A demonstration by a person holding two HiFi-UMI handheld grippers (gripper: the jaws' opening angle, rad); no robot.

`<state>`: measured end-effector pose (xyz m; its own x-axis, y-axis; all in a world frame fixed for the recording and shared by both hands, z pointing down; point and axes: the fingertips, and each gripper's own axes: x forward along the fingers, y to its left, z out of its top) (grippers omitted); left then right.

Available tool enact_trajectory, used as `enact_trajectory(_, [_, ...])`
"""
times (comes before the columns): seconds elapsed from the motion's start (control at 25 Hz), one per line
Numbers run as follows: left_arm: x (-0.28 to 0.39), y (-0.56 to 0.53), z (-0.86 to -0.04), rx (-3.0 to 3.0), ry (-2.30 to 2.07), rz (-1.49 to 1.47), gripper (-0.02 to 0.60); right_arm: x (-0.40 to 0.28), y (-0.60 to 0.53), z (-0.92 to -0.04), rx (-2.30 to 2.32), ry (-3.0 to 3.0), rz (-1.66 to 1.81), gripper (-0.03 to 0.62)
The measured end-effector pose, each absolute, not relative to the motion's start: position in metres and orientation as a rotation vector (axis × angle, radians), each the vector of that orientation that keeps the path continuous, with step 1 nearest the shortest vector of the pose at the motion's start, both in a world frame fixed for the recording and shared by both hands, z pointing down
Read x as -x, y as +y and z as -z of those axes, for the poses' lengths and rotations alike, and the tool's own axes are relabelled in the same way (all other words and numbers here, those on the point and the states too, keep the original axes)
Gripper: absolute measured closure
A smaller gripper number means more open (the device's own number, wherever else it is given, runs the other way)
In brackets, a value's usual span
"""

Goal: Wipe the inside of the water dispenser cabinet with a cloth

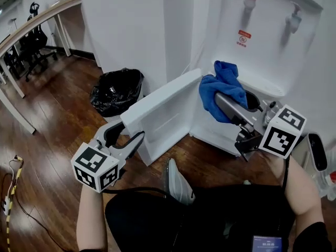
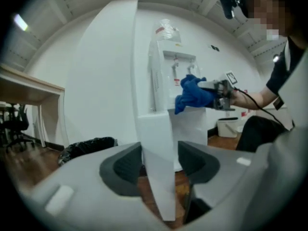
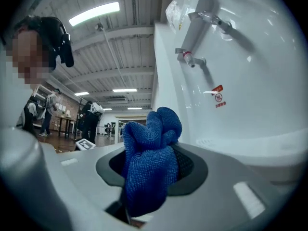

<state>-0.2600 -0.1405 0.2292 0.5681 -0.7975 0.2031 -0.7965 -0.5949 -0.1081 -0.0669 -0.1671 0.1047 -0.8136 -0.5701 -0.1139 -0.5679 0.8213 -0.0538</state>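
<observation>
The white water dispenser (image 1: 262, 35) stands against the wall with its lower cabinet door (image 1: 163, 109) swung open toward me. My left gripper (image 1: 126, 134) is at the door's free edge, and the door (image 2: 156, 153) runs between its jaws with both pads against it. My right gripper (image 1: 233, 103) is held level in front of the dispenser's drip tray, shut on a bunched blue cloth (image 1: 220, 91). In the right gripper view the cloth (image 3: 149, 162) bulges up out of the jaws, beside the dispenser front (image 3: 231, 81). The cabinet's inside is mostly hidden by the door and the cloth.
A black rubbish bag (image 1: 116, 91) sits on the wooden floor left of the door. A desk (image 1: 37, 22) with office chairs (image 1: 31, 41) stands at far left. A yellow cable (image 1: 13, 193) lies at the lower left. My shoe (image 1: 178, 182) is just below the door.
</observation>
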Motion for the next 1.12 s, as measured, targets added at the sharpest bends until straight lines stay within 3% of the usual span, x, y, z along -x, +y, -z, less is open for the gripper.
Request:
enact_trajectory(0.04, [0.253,-0.134,-0.231,2.765,1.432,0.389,0.379,0.065,-0.175,-0.101,0.936,2.884,0.014,0.424])
enact_trajectory(0.36, [0.233,-0.120,-0.232,2.617,1.577,0.254,0.379,0.110,-0.234,-0.102,1.101,3.022,0.118,0.421])
enact_trajectory(0.72, [0.231,-0.117,-0.230,2.590,1.539,0.233,0.373,0.139,-0.281,-0.134,1.506,3.142,-0.201,0.421])
enact_trajectory(1.12, [0.232,-0.117,-0.229,2.595,1.511,0.212,0.371,0.213,-0.149,-0.135,0.893,3.241,-0.100,0.419])
